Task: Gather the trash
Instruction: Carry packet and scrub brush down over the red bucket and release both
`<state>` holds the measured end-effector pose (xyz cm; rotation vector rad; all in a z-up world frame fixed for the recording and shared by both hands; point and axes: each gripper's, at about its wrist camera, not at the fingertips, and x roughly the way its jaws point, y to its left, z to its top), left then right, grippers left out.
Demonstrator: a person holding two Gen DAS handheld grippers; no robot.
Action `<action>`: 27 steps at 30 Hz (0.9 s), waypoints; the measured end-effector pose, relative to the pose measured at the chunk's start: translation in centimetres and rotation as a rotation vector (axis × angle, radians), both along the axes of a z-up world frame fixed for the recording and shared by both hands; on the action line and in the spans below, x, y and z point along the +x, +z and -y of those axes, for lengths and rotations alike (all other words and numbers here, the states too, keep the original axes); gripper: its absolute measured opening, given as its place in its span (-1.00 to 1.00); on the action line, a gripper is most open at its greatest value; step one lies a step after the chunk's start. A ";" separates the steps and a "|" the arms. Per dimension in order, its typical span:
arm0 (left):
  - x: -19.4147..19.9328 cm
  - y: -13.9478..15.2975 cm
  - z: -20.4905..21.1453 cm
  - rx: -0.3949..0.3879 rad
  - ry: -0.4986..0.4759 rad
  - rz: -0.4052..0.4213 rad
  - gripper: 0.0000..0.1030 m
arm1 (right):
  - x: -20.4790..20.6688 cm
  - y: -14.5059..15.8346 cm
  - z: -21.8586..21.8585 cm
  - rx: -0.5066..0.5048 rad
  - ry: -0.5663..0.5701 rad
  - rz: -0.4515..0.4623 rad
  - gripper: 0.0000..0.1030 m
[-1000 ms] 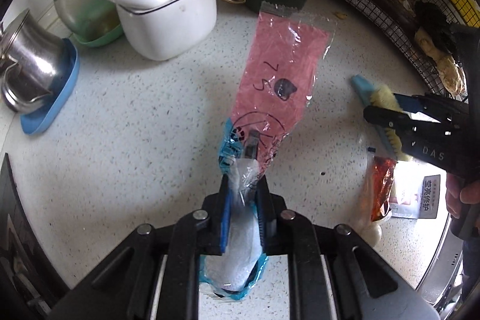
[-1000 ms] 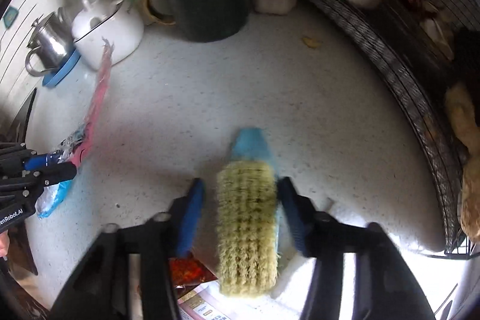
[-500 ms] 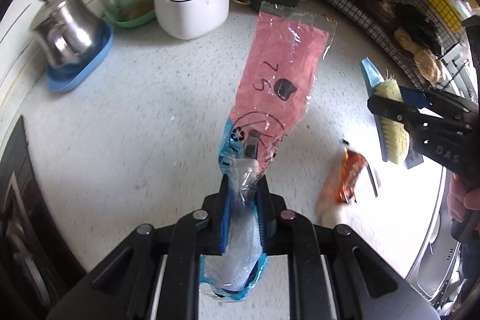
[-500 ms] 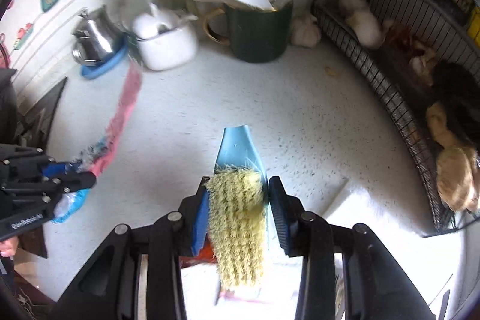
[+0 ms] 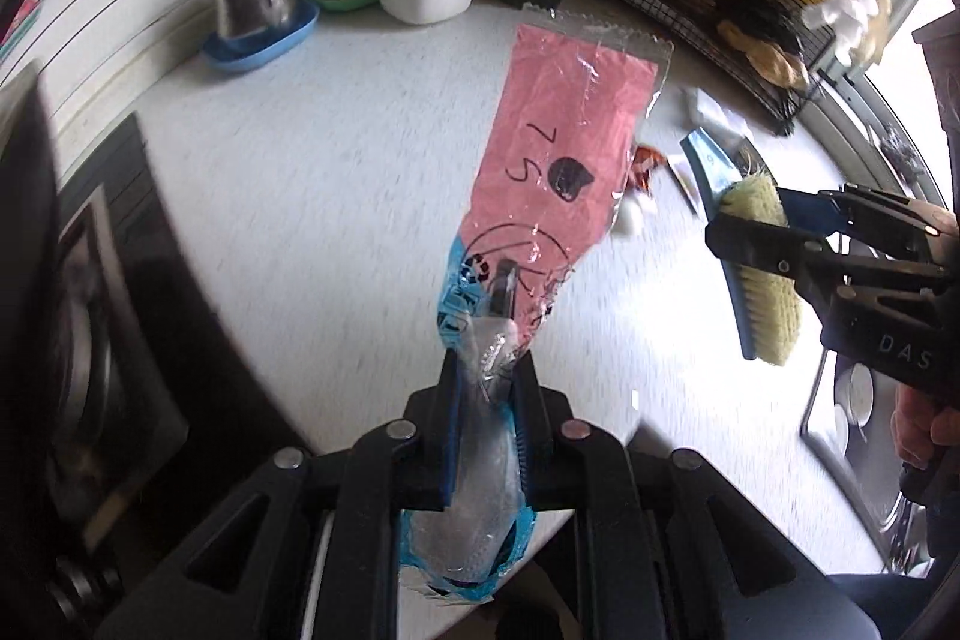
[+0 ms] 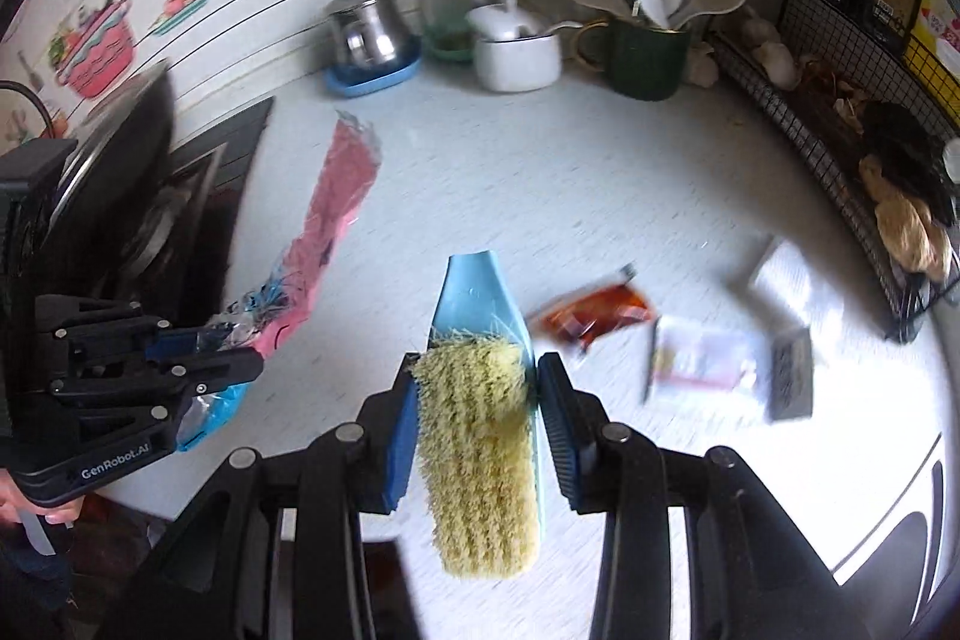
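Speckled white surface (image 6: 540, 172) lying below, left tool (image 5: 487, 376) clenching a pink-and-blue plastic wrapper (image 5: 564, 148) aloft, right tool (image 6: 477, 394) gripping a yellow-bristled blue brush (image 6: 480, 436), red sauce packet (image 6: 591, 316) resting near clear packets (image 6: 702, 358).

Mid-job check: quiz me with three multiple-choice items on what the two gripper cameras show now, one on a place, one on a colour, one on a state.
1. Where is the orange sachet?
A. on the white counter
B. in the wire rack
C. in the green mug

2. What colour is the brush back?
A. red
B. light blue
C. black

3. How is the left gripper?
A. open and empty
B. shut on the pink wrapper
C. shut on a spoon

Answers: 1 A, it lies flat beyond the brush tip. 2 B, blue plastic shows past the yellow bristles. 3 B, the wrapper's crumpled end is pinched between the pads.
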<state>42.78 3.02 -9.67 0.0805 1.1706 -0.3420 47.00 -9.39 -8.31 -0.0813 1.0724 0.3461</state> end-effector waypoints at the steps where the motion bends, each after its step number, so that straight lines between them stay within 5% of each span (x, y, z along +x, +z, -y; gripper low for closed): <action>1: -1.4 0.2 -0.6 0.004 0.007 0.006 -0.74 | -1.2 0.1 -0.6 0.006 0.006 -0.001 -0.31; 8: -12.3 0.6 -5.6 0.030 0.062 0.050 -0.74 | -11.8 0.3 -5.8 0.034 0.085 0.010 -0.31; 14: -20.2 -0.9 -10.0 0.017 0.116 0.008 -0.74 | -19.7 -0.5 -10.2 0.041 0.144 -0.012 -0.31; 27: -29.4 -9.8 -15.3 -0.073 0.237 -0.168 -0.74 | -26.9 -8.2 -17.0 0.016 0.304 -0.163 -0.31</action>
